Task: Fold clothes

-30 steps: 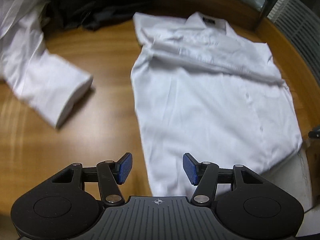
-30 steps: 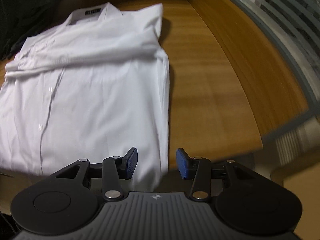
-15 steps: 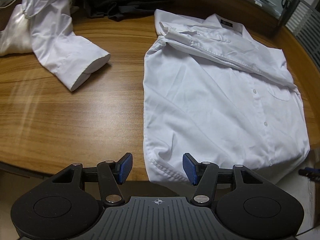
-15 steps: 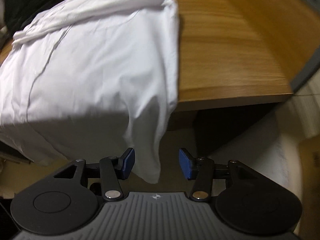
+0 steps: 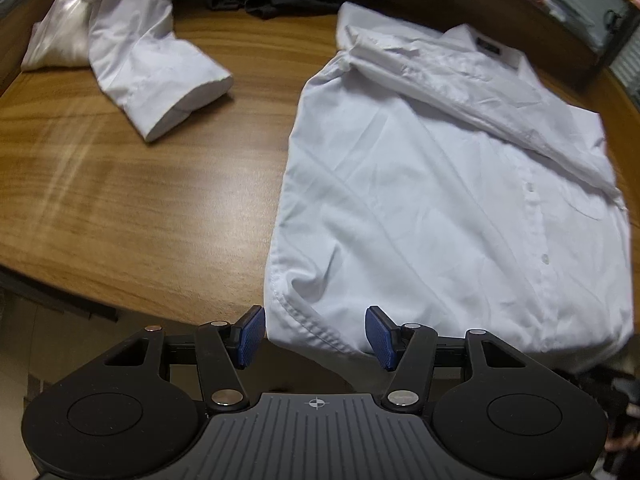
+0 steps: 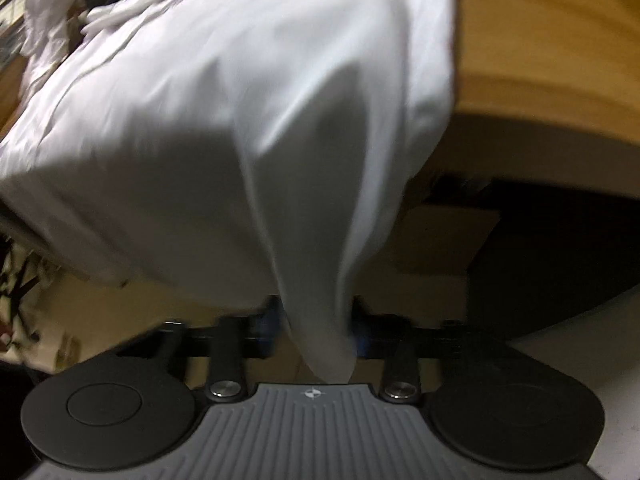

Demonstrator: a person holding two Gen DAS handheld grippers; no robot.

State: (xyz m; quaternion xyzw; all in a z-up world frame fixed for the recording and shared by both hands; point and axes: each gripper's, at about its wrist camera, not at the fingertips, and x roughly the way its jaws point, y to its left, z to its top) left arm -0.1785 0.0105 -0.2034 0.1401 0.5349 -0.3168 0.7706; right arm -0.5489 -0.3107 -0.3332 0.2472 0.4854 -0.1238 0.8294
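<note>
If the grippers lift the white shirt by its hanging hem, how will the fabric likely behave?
Probably floppy: the white shirt drapes limply over the table edge, its corner dangling between the right gripper fingers. It looks thin and light, so the sleeve folded across it may slide off when lifted.

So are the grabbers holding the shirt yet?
Not yet. The left gripper is open around the shirt hem. The right gripper straddles the hanging corner, seemingly unclamped.
</note>
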